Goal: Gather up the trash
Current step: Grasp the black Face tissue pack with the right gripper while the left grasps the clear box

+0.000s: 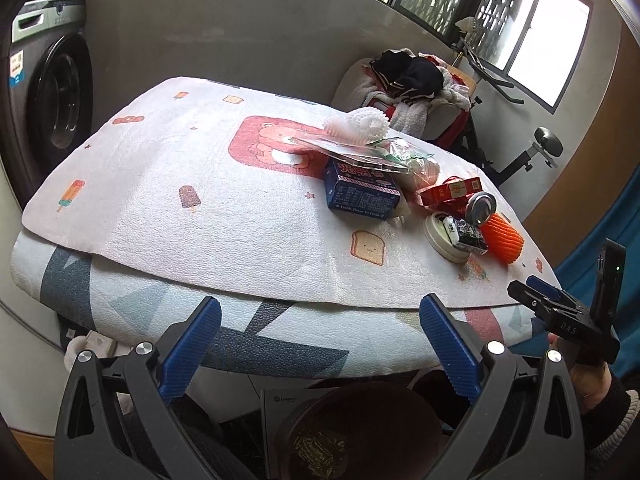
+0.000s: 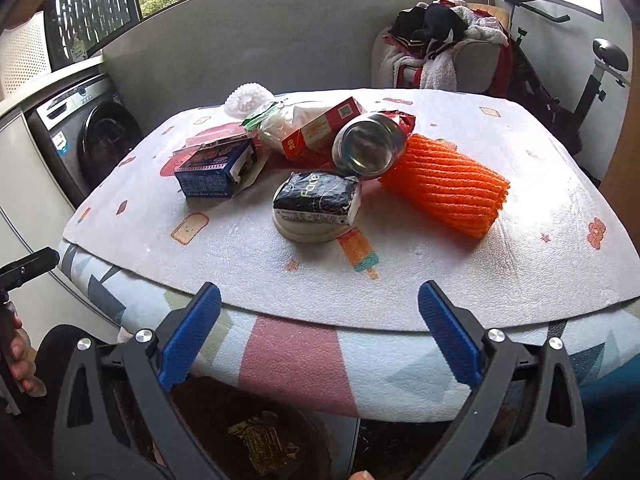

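Note:
Trash lies in a pile on the cloth-covered table point(image 1: 168, 208): a blue carton point(image 1: 362, 194), a red box point(image 1: 450, 192), a metal can point(image 1: 480, 208), an orange foam net point(image 1: 502, 236), a black tissue pack point(image 1: 466, 234) on a round lid, a clear wrapper and a white foam net point(image 1: 366, 124). The right wrist view shows the orange net point(image 2: 446, 184), tissue pack point(image 2: 316, 198), can point(image 2: 368, 148), red box point(image 2: 320, 130) and blue carton point(image 2: 216, 172). My left gripper point(image 1: 320, 344) and my right gripper point(image 2: 320, 340) are both open and empty at the table's near edge.
A dark round bin point(image 1: 360, 436) with a gold wrapper inside sits below the table edge, also in the right wrist view point(image 2: 256, 436). A washing machine point(image 1: 48, 96) stands left. A chair heaped with clothes point(image 1: 412, 84) and an exercise bike stand behind the table.

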Motion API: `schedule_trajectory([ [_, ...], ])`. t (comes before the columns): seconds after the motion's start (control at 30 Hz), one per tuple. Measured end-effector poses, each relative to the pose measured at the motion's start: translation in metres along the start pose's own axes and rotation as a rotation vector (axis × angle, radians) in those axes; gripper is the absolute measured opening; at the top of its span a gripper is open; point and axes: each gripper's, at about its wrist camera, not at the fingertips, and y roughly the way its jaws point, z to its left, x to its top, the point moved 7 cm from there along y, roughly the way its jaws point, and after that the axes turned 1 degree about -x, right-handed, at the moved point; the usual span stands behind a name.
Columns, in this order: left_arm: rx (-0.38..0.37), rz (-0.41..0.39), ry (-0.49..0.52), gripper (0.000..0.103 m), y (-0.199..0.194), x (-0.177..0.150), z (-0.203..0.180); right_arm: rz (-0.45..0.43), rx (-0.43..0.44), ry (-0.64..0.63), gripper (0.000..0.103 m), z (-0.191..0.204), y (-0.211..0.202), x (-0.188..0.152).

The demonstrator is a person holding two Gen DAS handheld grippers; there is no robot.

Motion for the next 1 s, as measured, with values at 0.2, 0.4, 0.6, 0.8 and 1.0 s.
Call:
schedule_trajectory([
  [0.2,0.011,-0.001,-0.063,0.097,0.012,0.014,0.016,0.003,0.001,0.014,0.097,0.001,0.033,0.032],
  [0.4,-0.004,0.023,-0.089,0.097,0.025,0.018,0.018,0.026,-0.038,0.019,0.097,0.009,0.068,0.052],
  [0.6,-0.041,0.038,-0.124,0.097,0.036,0.025,0.014,0.057,-0.069,0.021,0.091,0.010,0.091,0.058],
  [0.8,-0.048,0.045,-0.116,0.097,0.045,0.029,0.009,0.068,-0.055,-0.013,0.069,0.011,0.089,0.048],
  [1.0,-0.083,0.061,-0.171,0.097,0.053,0.036,0.010,0.002,-0.010,-0.038,0.068,0.015,0.064,0.045],
])
